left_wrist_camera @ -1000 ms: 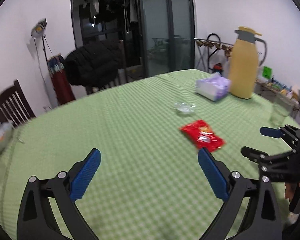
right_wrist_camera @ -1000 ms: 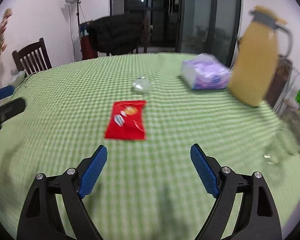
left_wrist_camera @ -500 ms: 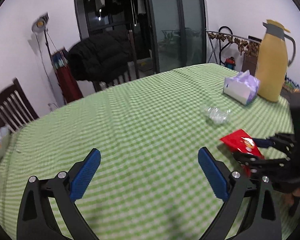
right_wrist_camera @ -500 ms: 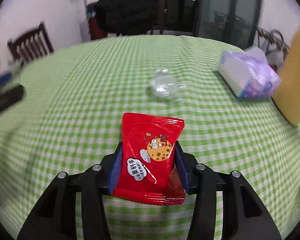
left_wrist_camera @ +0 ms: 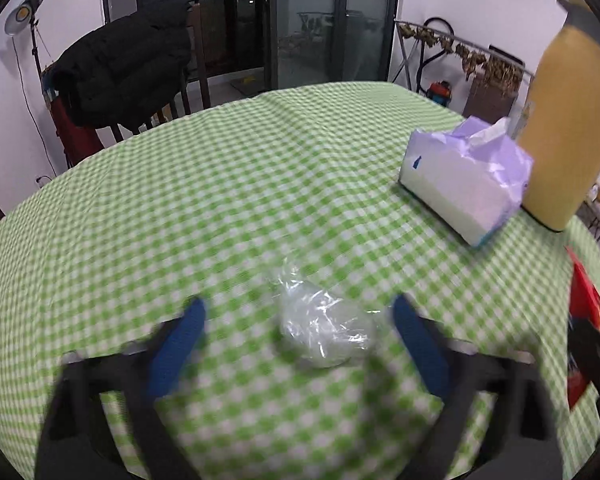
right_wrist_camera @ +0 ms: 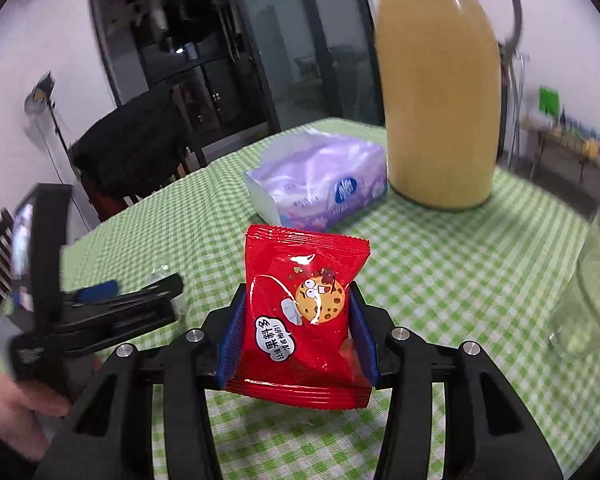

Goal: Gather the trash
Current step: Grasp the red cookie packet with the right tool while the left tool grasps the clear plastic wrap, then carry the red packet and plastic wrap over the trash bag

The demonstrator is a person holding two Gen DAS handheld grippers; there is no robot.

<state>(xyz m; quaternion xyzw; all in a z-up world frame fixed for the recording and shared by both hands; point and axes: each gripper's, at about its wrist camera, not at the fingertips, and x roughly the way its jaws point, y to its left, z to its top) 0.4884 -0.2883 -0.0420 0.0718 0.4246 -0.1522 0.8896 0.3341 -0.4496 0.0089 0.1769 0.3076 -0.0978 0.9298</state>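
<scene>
A crumpled clear plastic wrapper [left_wrist_camera: 324, 328] lies on the green checked tablecloth [left_wrist_camera: 220, 200]. My left gripper [left_wrist_camera: 300, 340] straddles it. Its jaws are closing, and the blurred blue pads [left_wrist_camera: 180, 336] still stand clear of the wrapper on both sides. My right gripper [right_wrist_camera: 298, 304] is shut on a red cookie snack packet [right_wrist_camera: 300, 276] and holds it upright above the cloth. That packet [left_wrist_camera: 584, 320] also shows at the right edge of the left wrist view. In the right wrist view the left gripper [right_wrist_camera: 140, 286] sits low at the left, with a hand behind it.
A purple tissue pack [left_wrist_camera: 464, 184] [right_wrist_camera: 316, 184] lies beside a tall yellow thermos jug [left_wrist_camera: 568, 128] [right_wrist_camera: 436, 92] at the table's right. A drinking glass [right_wrist_camera: 592, 300] stands close on the right. A chair draped with a black coat [left_wrist_camera: 124, 72] stands behind the table.
The left gripper swung across and down to the clear wrapper, and its jaws narrowed. The right gripper closed on the red packet, lifted it off the cloth and rolled.
</scene>
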